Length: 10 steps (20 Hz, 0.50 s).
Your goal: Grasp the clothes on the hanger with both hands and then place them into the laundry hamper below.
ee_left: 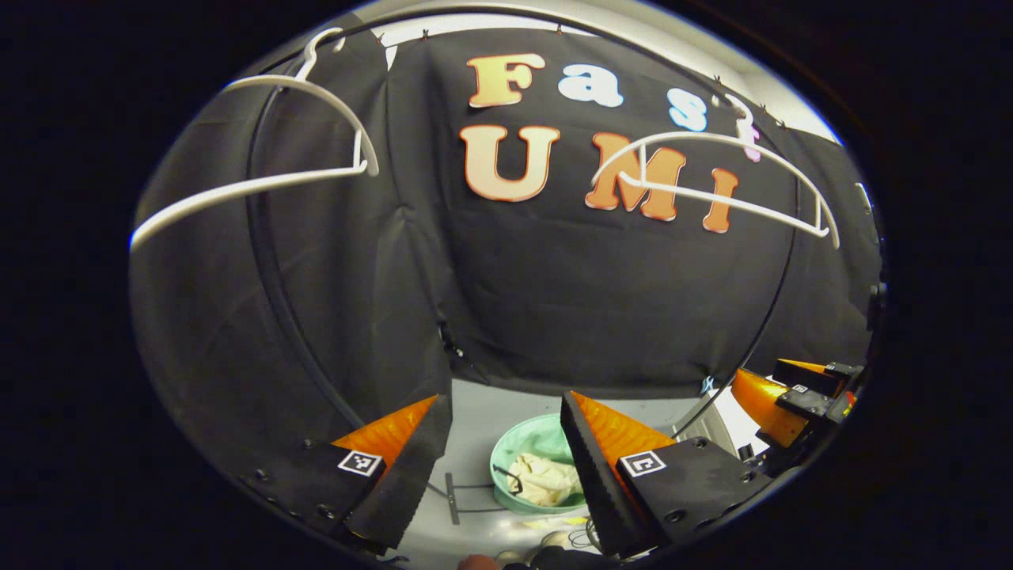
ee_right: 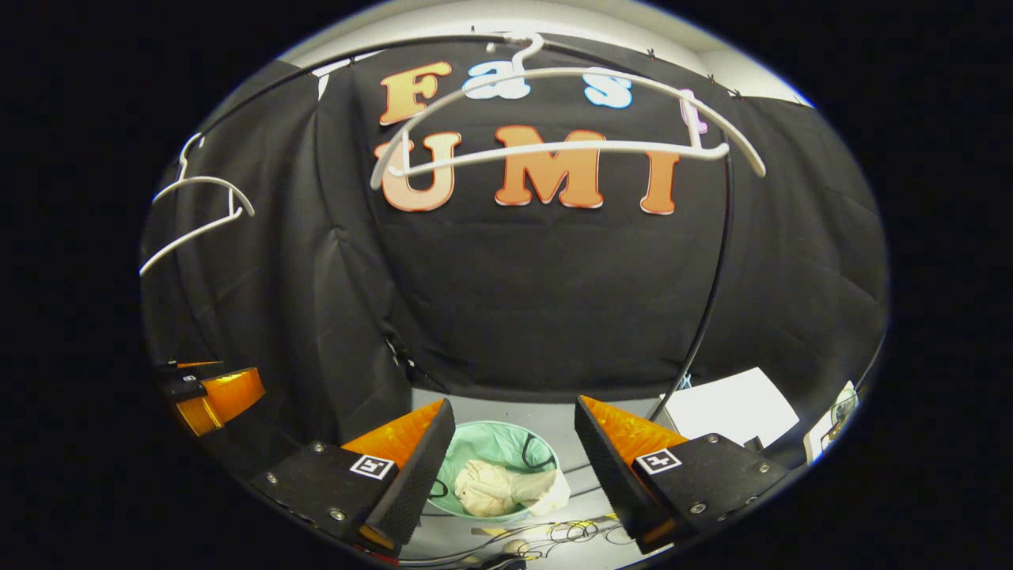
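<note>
Your left tool (ee_left: 506,467) stands wide open with nothing between its fingers, raised well above the floor. Your right tool (ee_right: 514,467) is just as wide open and empty, held at a similar height; from the left gripper view you can see it at the far right edge (ee_left: 779,404), and from the right gripper view the left one shows at the far left edge (ee_right: 210,392).

The cream-coloured crumpled clothes (ee_right: 506,487) lie inside the round pale-green plastic laundry hamper (ee_right: 491,443), which sits on the grey floor (ee_left: 491,412) below, framed between each tool's fingers. In the left gripper view the same clothes (ee_left: 546,479) rest in the hamper's (ee_left: 538,435) middle.

Above you, two white plastic hangers hang bare from a thin dark curved rail (ee_right: 712,277): one at the left (ee_left: 261,174), one at the right (ee_right: 554,134). A white sheet (ee_right: 732,408) lies on the floor to the right of the hamper, and loose cables (ee_right: 554,530) trail just in front of it.
</note>
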Each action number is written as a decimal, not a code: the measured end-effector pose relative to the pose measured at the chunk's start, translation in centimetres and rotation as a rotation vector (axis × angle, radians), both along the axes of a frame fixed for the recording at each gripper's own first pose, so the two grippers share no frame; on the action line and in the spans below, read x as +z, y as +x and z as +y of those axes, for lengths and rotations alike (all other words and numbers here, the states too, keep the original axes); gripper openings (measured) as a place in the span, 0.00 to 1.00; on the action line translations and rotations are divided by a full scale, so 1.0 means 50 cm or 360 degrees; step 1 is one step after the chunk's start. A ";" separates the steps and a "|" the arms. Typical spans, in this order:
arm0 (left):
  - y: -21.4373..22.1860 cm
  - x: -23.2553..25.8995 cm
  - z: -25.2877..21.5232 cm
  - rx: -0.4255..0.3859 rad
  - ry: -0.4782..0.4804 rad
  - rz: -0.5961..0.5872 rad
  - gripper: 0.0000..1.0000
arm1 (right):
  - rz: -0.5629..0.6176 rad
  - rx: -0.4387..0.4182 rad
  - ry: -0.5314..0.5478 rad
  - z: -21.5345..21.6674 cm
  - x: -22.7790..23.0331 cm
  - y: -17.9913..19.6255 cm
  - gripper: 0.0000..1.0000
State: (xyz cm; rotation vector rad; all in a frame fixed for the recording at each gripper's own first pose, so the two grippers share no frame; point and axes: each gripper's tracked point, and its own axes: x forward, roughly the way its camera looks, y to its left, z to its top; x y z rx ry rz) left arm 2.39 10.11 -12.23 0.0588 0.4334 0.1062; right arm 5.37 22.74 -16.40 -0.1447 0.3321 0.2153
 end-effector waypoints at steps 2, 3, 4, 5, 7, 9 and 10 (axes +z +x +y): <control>0.001 0.047 -0.017 -0.0027 -0.0013 -0.0079 0.94 | -0.0093 -0.0005 0.0000 -0.006 0.060 -0.005 0.95; -0.002 0.068 -0.030 -0.0043 -0.0024 -0.0121 0.93 | -0.0135 -0.0010 -0.0003 -0.010 0.086 -0.008 0.95; -0.008 0.090 -0.042 -0.0053 -0.0028 -0.0159 0.93 | -0.0170 -0.0012 -0.0001 -0.016 0.105 -0.012 0.95; -0.013 0.116 -0.049 -0.0055 -0.0022 -0.0205 0.93 | -0.0198 -0.0011 0.0006 -0.028 0.136 -0.013 0.95; -0.014 0.173 -0.050 -0.0052 -0.0005 -0.0312 0.93 | -0.0260 -0.0005 0.0027 -0.035 0.193 -0.029 0.95; -0.040 0.233 -0.060 -0.0052 0.0008 -0.0402 0.93 | -0.0299 0.0020 0.0047 -0.042 0.229 -0.050 0.95; -0.049 0.257 -0.068 -0.0055 0.0016 -0.0444 0.93 | -0.0323 0.0037 0.0059 -0.039 0.247 -0.055 0.95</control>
